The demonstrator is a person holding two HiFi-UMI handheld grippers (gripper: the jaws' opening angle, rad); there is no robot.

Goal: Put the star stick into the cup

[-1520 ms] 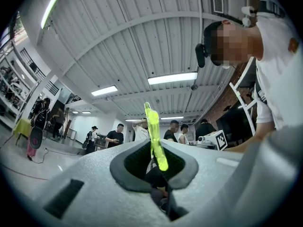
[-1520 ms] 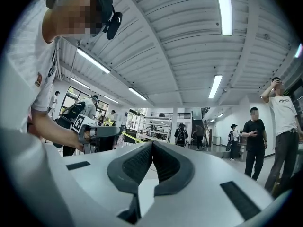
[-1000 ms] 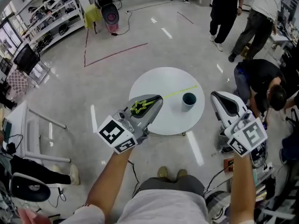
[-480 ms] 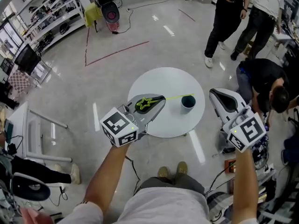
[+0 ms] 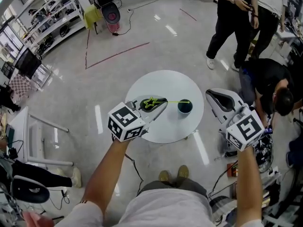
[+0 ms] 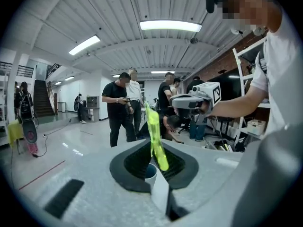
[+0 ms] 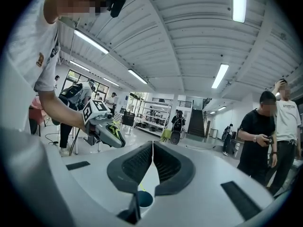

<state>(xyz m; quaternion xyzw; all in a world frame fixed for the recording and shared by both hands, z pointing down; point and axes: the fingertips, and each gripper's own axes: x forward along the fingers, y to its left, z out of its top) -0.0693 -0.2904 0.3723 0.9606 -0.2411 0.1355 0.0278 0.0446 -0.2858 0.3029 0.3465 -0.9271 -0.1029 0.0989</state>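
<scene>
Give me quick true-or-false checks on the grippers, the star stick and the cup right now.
The left gripper is shut on the star stick. True.
The right gripper holds the cup. False: its jaws are together and empty, off beside the table.
The cup lies on its side. False: it stands upright on the table.
In the head view the stick's thin end reaches over the cup. True.
</scene>
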